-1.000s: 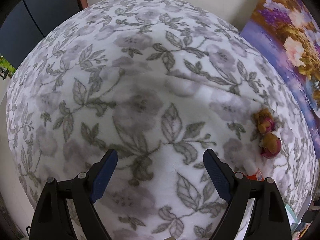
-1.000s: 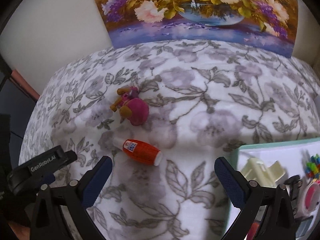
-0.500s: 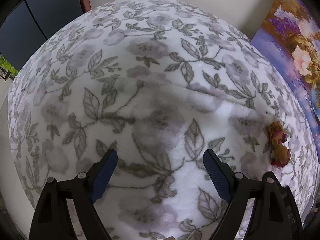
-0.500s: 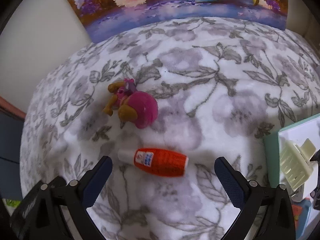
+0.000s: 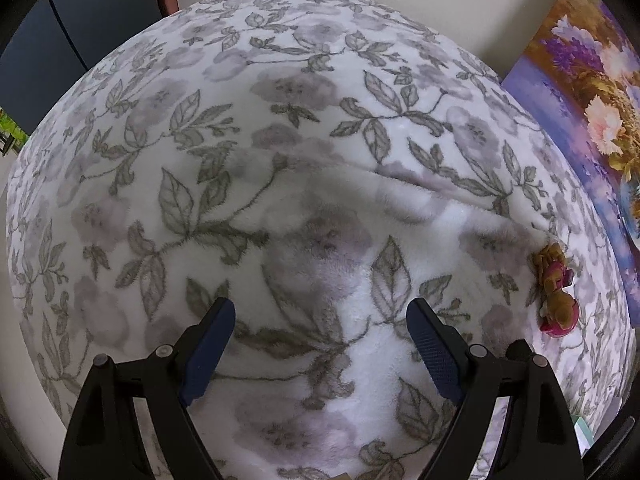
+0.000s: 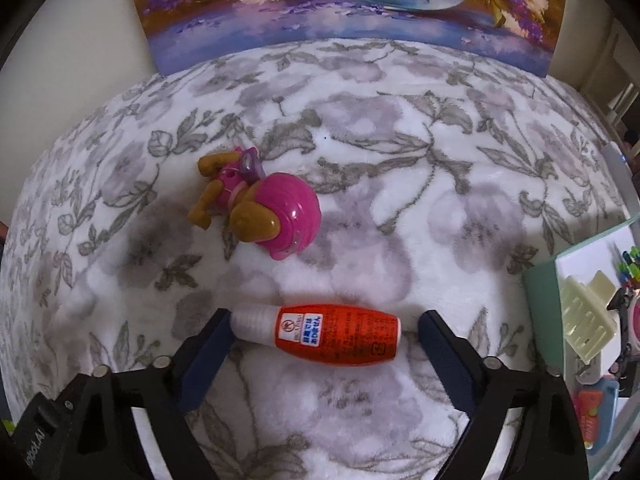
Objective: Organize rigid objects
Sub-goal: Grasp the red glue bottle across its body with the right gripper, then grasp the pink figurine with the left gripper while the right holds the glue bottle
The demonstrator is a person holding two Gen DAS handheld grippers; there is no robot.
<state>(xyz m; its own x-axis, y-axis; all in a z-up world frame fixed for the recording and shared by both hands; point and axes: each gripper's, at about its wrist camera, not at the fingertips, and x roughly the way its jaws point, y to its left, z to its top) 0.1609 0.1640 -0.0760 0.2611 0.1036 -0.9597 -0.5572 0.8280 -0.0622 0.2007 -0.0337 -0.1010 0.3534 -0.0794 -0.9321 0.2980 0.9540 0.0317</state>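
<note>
An orange glue bottle (image 6: 340,336) with a white cap lies on its side on the floral blanket (image 6: 400,152). My right gripper (image 6: 324,316) straddles it lengthwise and its jaws are closing. The left pad is at the cap and a small gap shows at the bottle's base, so the pads do not press it. A pink and brown toy dog figure (image 6: 260,204) lies just beyond the bottle, and it also shows at the right edge as the toy figure (image 5: 554,292) in the left wrist view. My left gripper (image 5: 320,304) hangs open over bare blanket (image 5: 280,140), holding nothing.
A mint-rimmed white tray (image 6: 540,280) at the right holds a cream hair clip (image 6: 588,320) and several small items. A flower painting (image 6: 340,0) leans against the wall behind the blanket. A dark cabinet (image 5: 100,12) stands beyond the blanket's far left edge.
My right gripper came down and forward over the glue bottle, which now lies between its narrowing jaws. The left wrist view shifted slightly; its jaws kept the same width.
</note>
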